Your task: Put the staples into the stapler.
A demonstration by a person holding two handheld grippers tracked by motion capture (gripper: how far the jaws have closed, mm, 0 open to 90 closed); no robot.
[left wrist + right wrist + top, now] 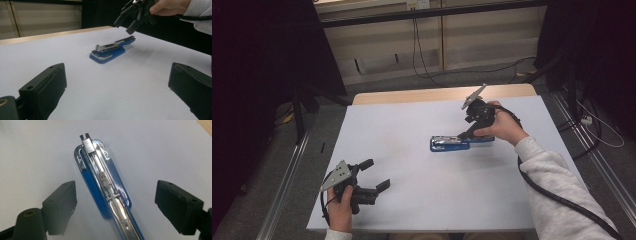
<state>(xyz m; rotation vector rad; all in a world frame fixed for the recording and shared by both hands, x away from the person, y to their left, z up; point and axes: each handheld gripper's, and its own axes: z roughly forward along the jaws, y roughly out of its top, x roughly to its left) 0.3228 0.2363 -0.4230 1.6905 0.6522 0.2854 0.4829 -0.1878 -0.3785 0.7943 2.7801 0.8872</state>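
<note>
My right gripper has its jaws spread wide, gripping nothing, hovering just above the blue plastic stapler with its metal staple track swung open; in the right gripper view the stapler runs between the pads from 6 toward 12 o'clock, untouched. My left gripper rests wide and empty at the table's 7 o'clock, well apart from it.

Two hand-held grippers, both with jaws apart.

Left gripper sits at lower left of the high view, gripped by the left hand, jaws pointing right. Right gripper, right of centre, is angled downward by the right hand, forearm sleeve running to the lower right corner.
</note>
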